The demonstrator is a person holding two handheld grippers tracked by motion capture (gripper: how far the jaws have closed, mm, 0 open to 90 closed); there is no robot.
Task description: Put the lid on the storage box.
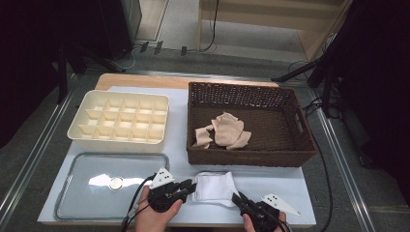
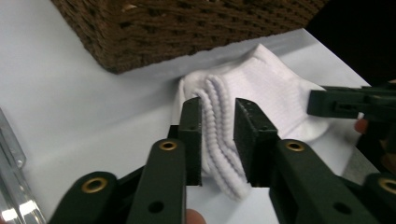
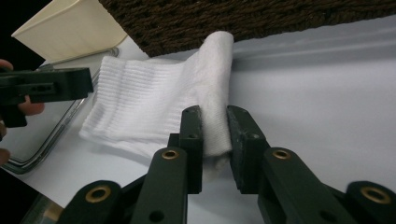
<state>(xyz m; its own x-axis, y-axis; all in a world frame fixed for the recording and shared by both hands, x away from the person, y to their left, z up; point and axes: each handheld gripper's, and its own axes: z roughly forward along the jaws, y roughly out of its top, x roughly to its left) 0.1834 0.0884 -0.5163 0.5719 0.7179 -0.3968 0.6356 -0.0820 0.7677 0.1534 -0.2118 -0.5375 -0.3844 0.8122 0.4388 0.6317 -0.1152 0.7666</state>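
My white worktop [image 1: 270, 186] sits over grey floor. Low in frame, both my left hand-held gripper [image 1: 192, 186] and right hand-held gripper [image 1: 236, 196] clamp the white sock [image 1: 212, 187], below the wicker basket [image 1: 251, 157]; divided tray [image 1: 121, 121] upper left.

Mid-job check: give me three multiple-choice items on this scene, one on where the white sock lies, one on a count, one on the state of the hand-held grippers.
1. Where does the white sock lie?
A. inside the wicker basket
B. on the table in front of the wicker basket
C. in the divided tray

2. How many hand-held grippers grip the white sock?
A. none
B. one
C. two

3. How do the jaws of the left hand-held gripper stand?
A. closed on the sock's ribbed cuff
B. wide open above it
C. closed on the metal tray

Answers: 1 B, the high view shows it on the white surface before the basket. 2 C, the right hand-held gripper pinches its other end. 3 A, the ribbed edge sits pressed between them.
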